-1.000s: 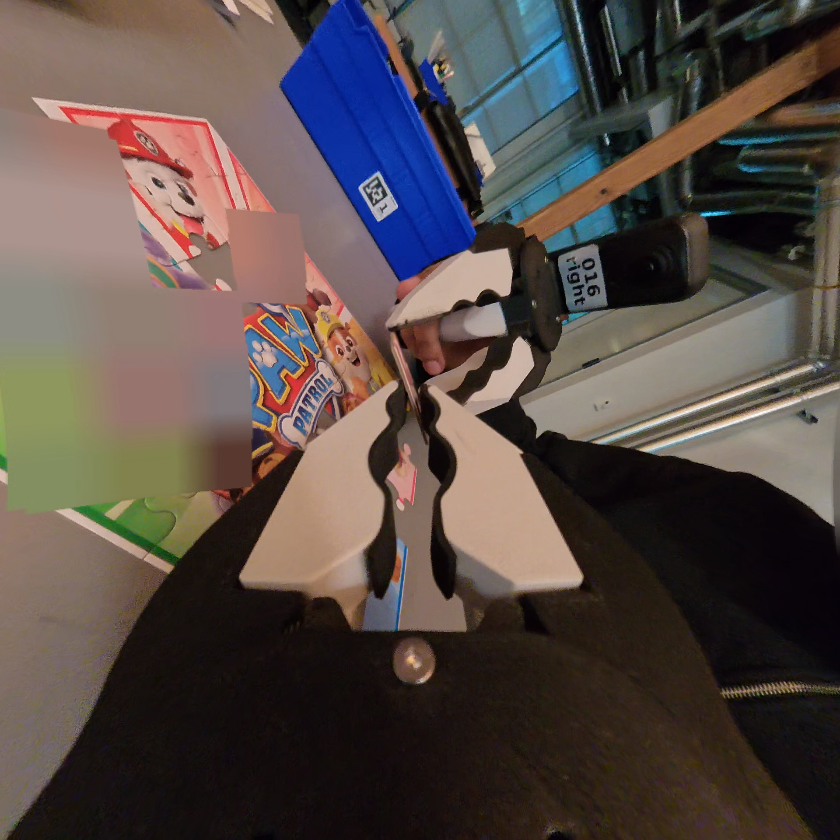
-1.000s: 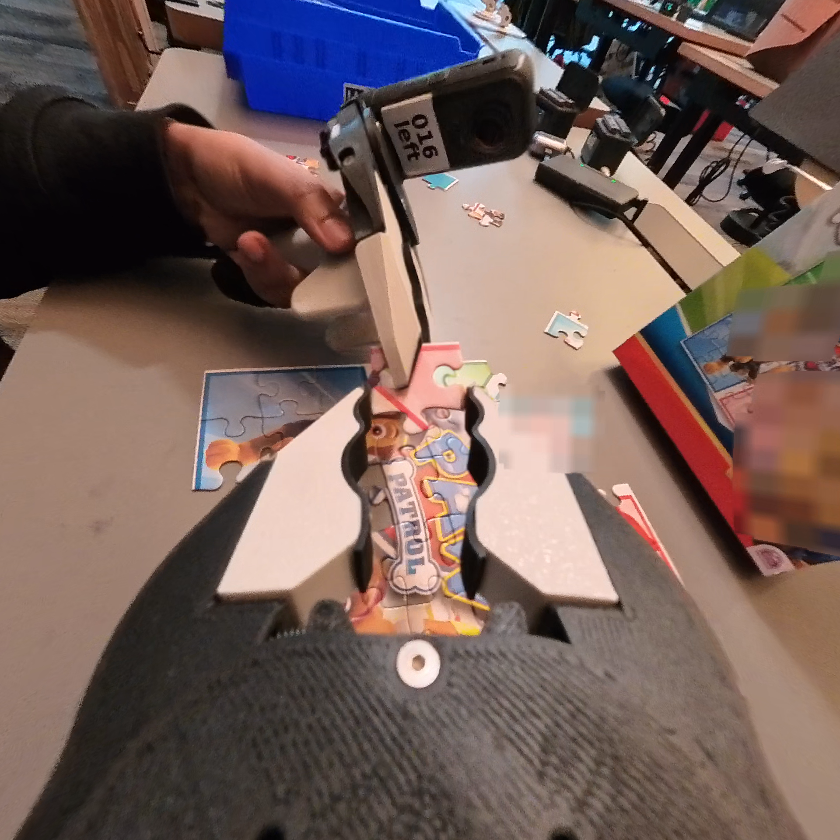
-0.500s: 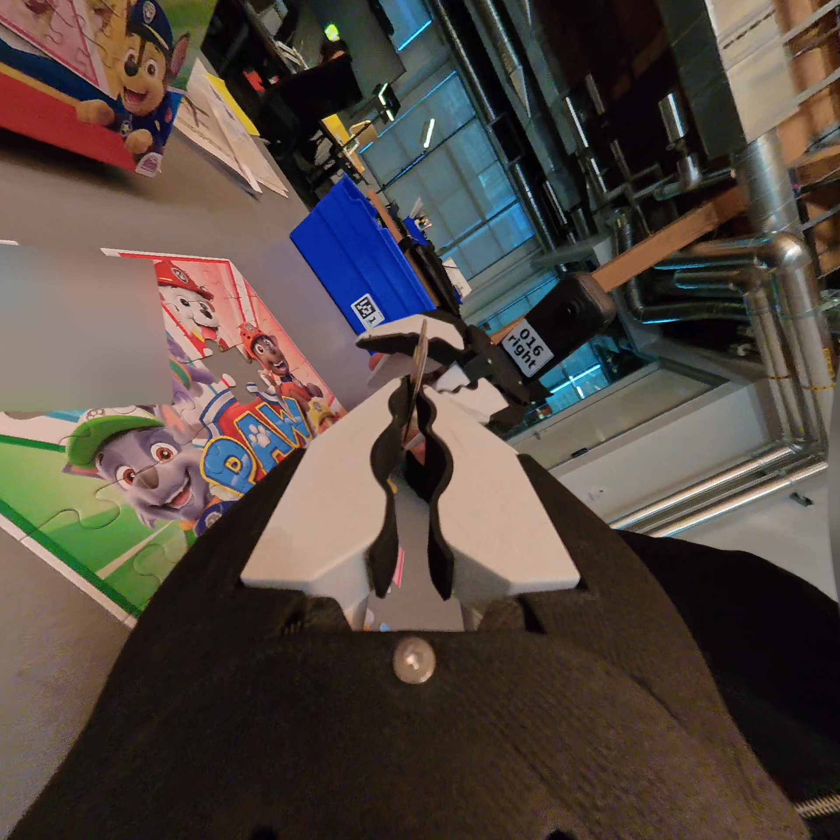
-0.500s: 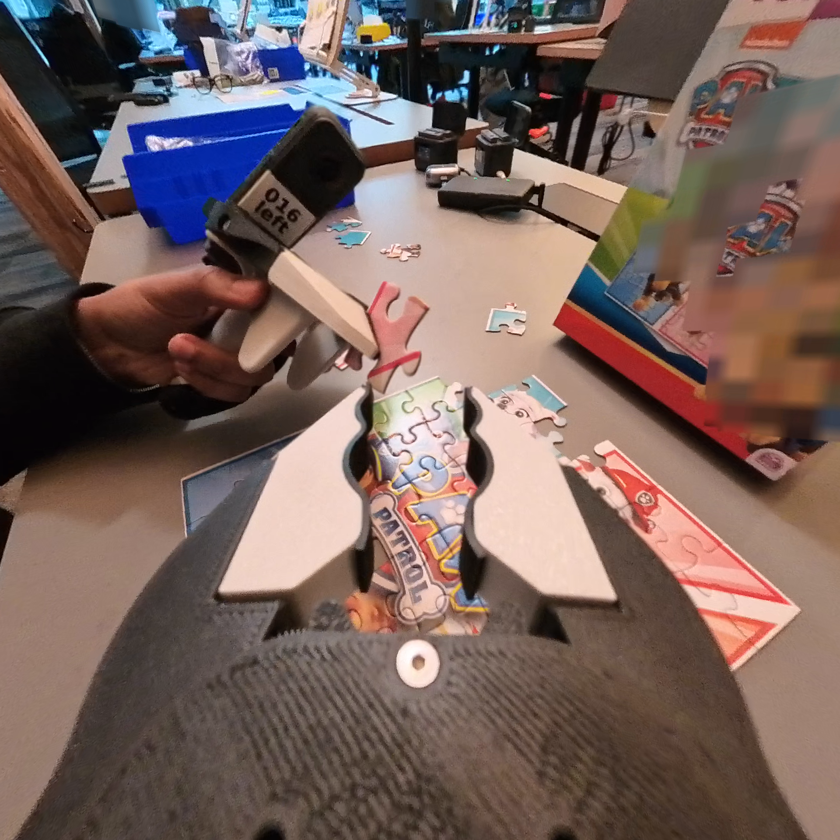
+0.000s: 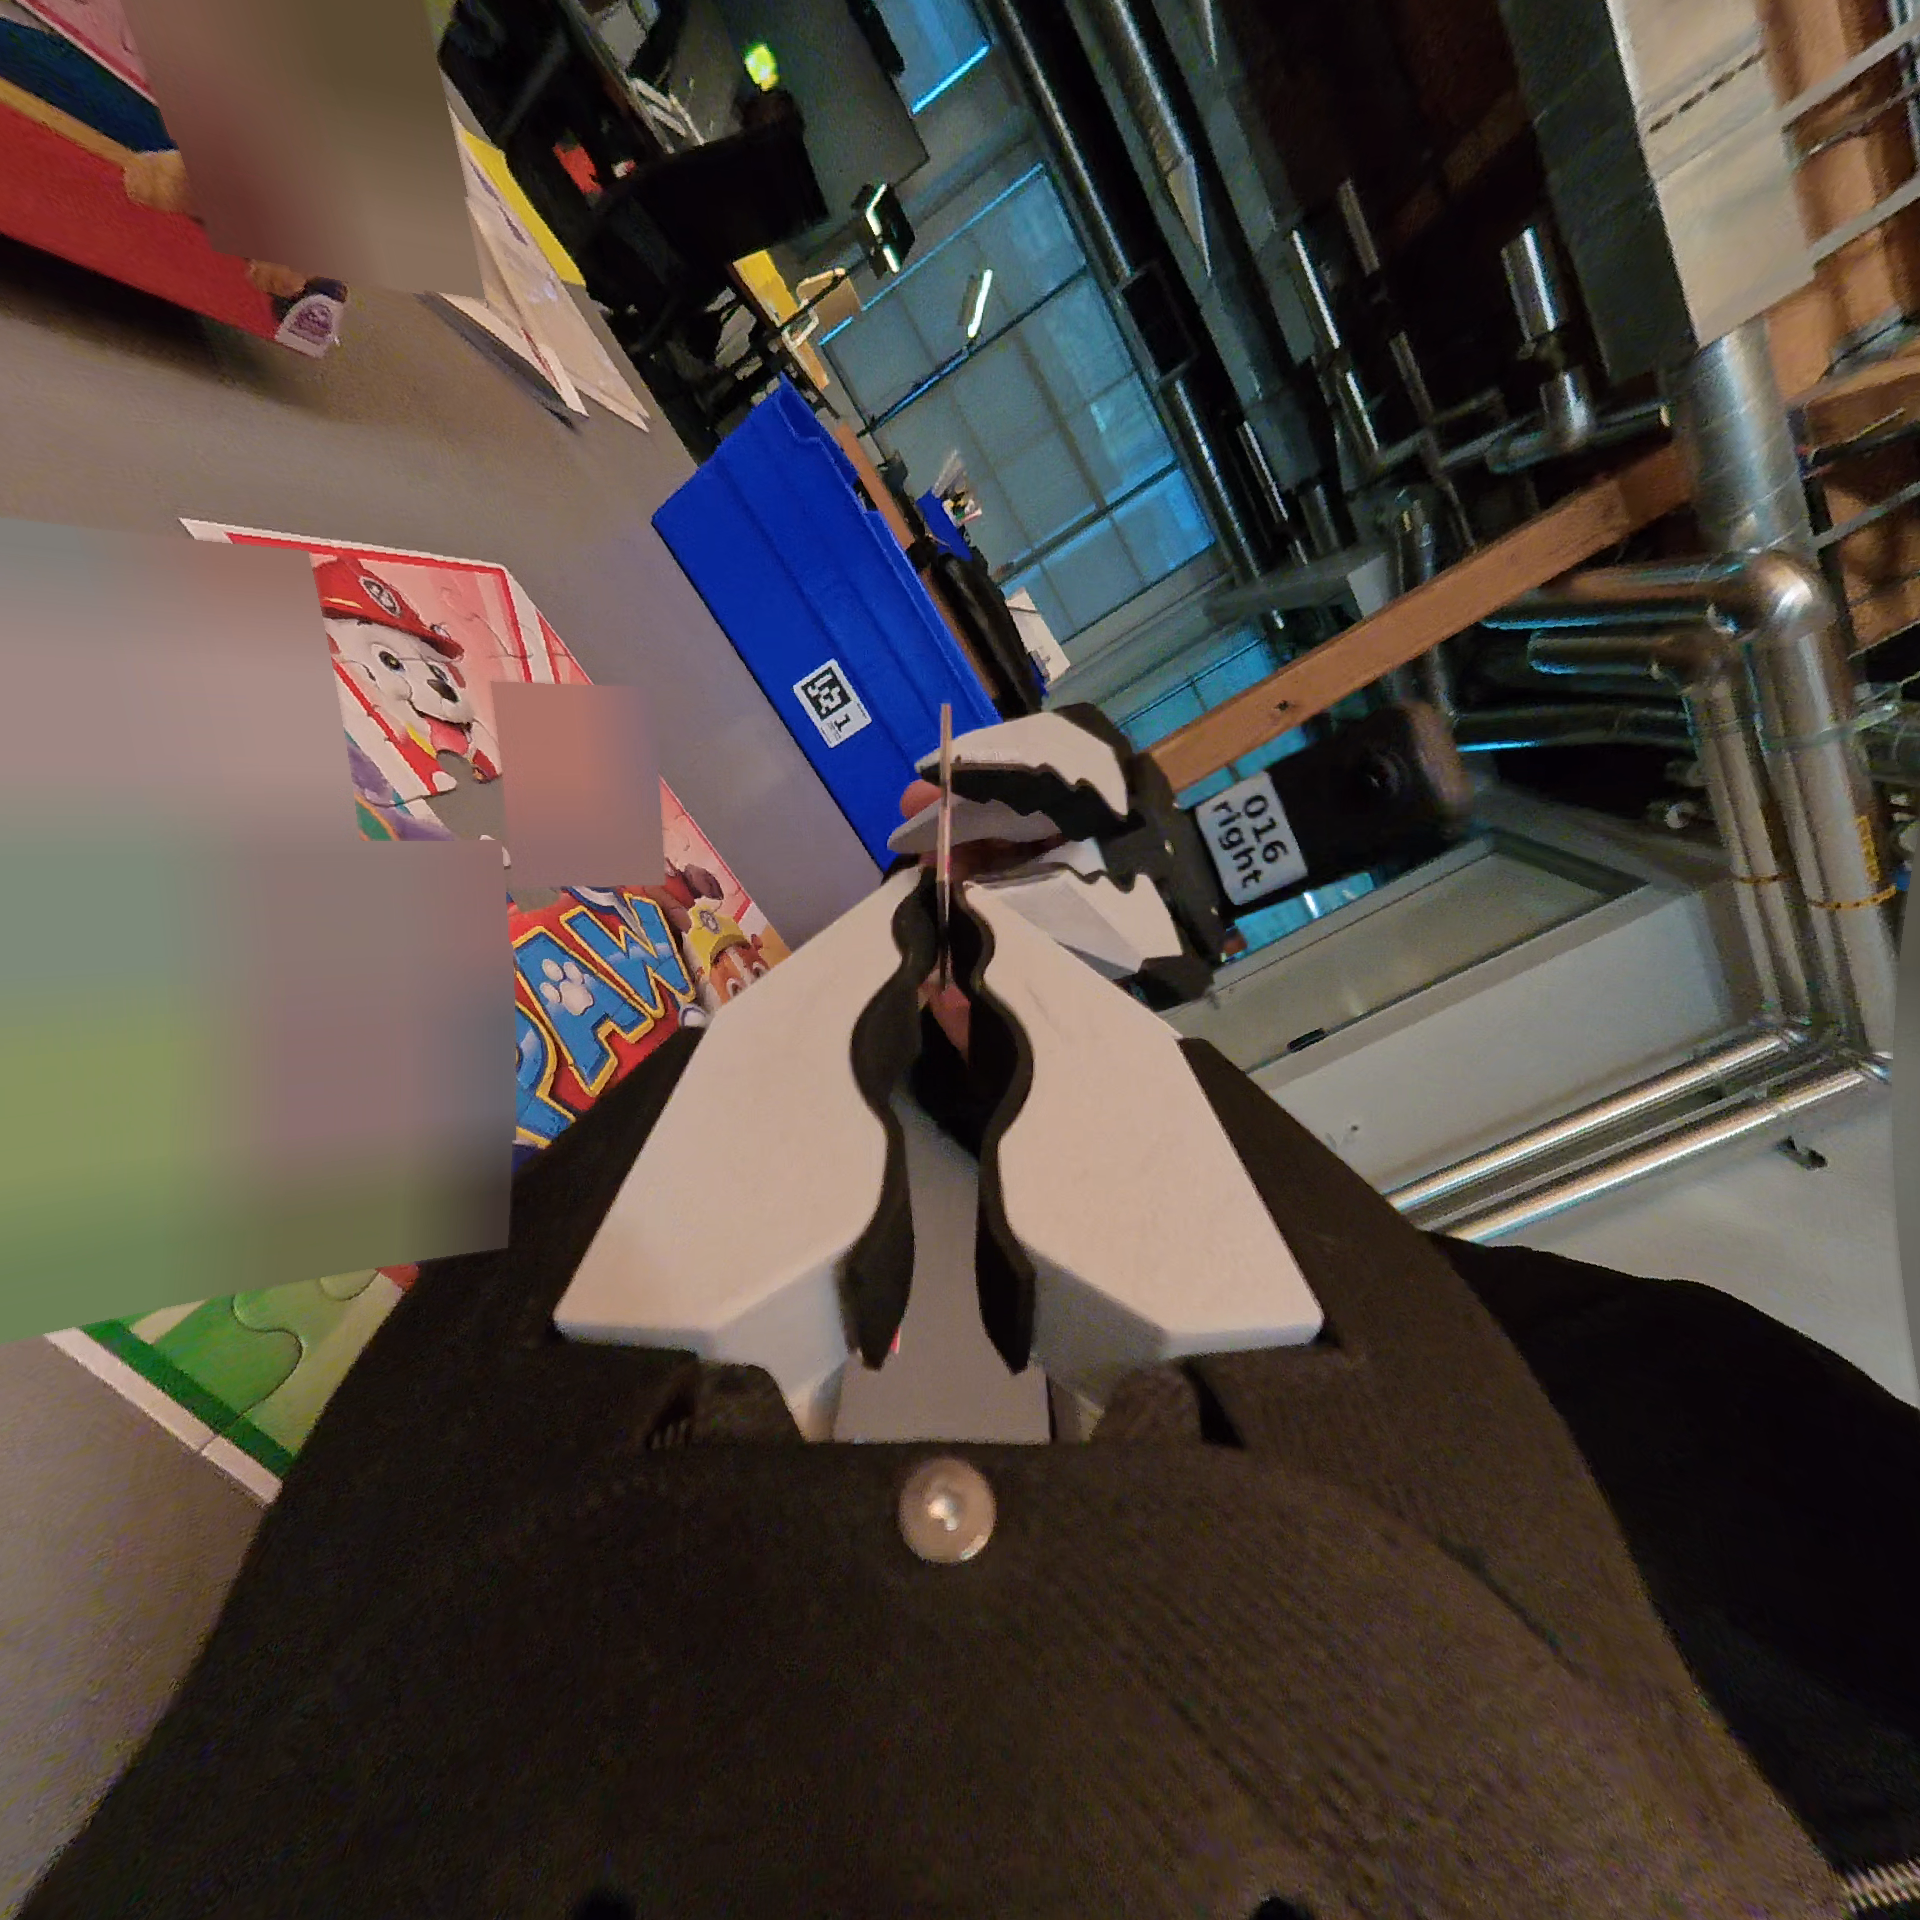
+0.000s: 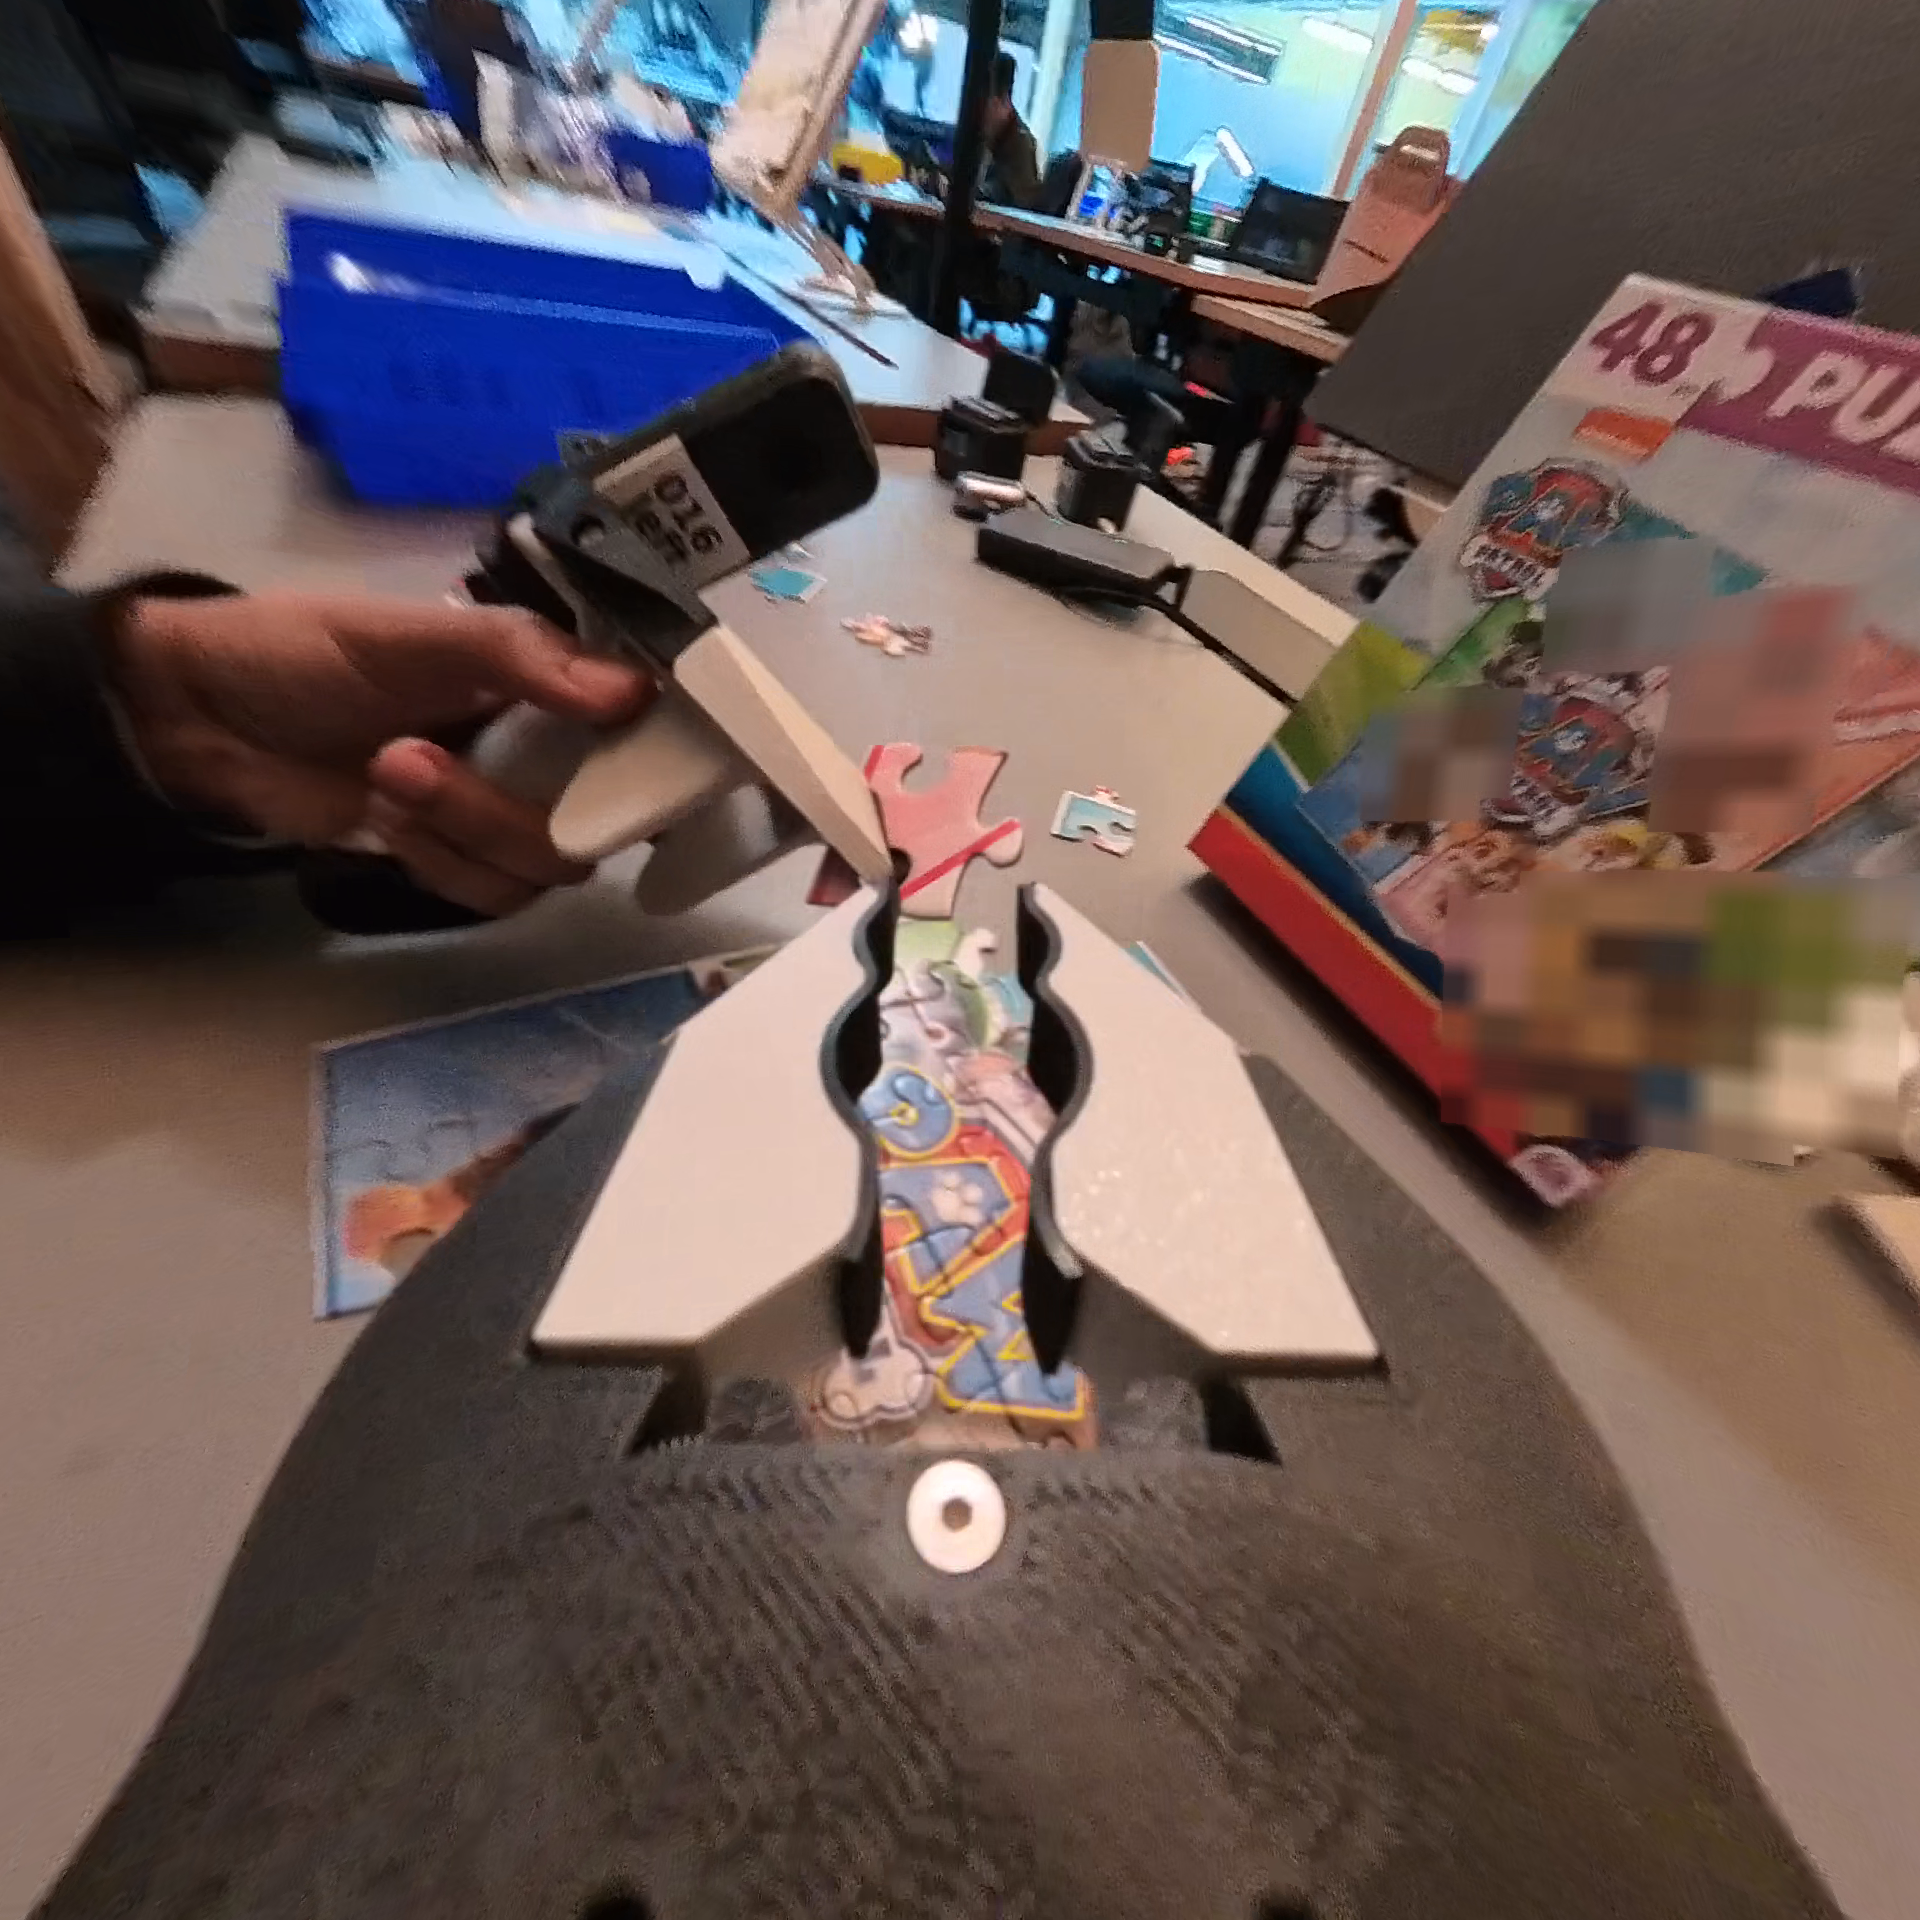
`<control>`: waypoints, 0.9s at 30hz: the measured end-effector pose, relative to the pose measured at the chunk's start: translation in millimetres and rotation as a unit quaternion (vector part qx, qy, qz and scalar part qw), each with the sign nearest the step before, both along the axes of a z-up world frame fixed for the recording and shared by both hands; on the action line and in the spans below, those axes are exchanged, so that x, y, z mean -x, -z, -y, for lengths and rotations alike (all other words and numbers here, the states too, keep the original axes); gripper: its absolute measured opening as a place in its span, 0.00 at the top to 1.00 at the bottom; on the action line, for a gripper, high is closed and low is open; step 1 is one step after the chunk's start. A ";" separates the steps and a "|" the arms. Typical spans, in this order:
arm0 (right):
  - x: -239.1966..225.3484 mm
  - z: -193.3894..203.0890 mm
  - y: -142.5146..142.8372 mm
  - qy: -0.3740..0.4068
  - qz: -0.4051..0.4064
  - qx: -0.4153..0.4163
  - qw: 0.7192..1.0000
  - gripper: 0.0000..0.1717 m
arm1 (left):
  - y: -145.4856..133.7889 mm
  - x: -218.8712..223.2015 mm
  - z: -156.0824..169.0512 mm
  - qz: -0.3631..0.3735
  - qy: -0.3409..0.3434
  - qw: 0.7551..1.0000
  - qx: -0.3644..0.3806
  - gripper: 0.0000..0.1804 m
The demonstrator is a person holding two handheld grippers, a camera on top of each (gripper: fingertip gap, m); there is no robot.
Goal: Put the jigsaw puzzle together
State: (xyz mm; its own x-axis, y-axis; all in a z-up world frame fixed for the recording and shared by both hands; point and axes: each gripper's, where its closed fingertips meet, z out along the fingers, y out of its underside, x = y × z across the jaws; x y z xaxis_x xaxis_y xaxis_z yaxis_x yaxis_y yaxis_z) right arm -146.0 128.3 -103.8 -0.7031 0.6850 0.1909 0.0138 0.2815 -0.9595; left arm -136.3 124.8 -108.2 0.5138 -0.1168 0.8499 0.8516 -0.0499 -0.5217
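Observation:
My left gripper (image 5: 940,914) is shut on a pink puzzle piece with a red stripe (image 5: 944,821), seen edge-on and held up off the table. In the right wrist view the piece (image 6: 951,821) shows flat, pinched by one corner in the left gripper (image 6: 878,868). My right gripper (image 6: 958,914) is open. Its tips sit right at the piece's lower edge, and a gap shows between the right pad (image 6: 1039,935) and the piece. In the left wrist view the right gripper (image 5: 971,805) has a finger on each side of the piece. The part-built cartoon puzzle (image 6: 956,1143) lies below on the grey table (image 6: 156,1195).
A blue puzzle section (image 6: 468,1122) lies at the left. The puzzle box (image 6: 1558,727) stands at the right. A blue bin (image 6: 499,364) stands at the back. Loose pieces (image 6: 1093,821) and a black adapter (image 6: 1070,556) lie on the table. A person's hand (image 6: 343,717) holds the left gripper. My left and right fingertips are right by each other.
The right jaws have narrowed but remain open. The left gripper has brought the pink piece down to the right gripper's tips; the piece stays pinched in the left gripper.

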 end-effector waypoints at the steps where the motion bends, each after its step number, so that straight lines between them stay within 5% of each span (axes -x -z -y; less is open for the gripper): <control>1: 0.3 0.0 1.4 0.006 -0.012 -0.019 1.000 0.88 | 2.3 -1.2 -1.1 -0.005 0.002 1.000 0.008 1.00; 5: -1.0 0.7 2.8 0.009 -0.030 -0.048 0.998 0.97 | 7.0 -5.7 -4.3 -0.024 0.009 0.999 0.029 1.00; 12: -4.7 -0.1 4.5 -0.002 -0.032 -0.065 0.997 0.86 | 3.4 -4.8 -3.3 -0.014 0.009 1.000 0.015 1.00; 27: -16.4 -2.1 6.9 -0.023 -0.043 -0.092 0.995 0.93 | 2.3 -19.9 -6.7 -0.023 0.052 0.998 0.010 0.94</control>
State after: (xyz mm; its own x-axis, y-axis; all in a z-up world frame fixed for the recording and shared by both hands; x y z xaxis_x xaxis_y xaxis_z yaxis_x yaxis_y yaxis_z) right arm -129.7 130.4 -110.8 -0.7082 0.6003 0.3716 -0.0833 0.4516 -0.8883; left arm -116.4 131.5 -110.5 0.5376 -0.1544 0.8289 0.8170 -0.1477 -0.5574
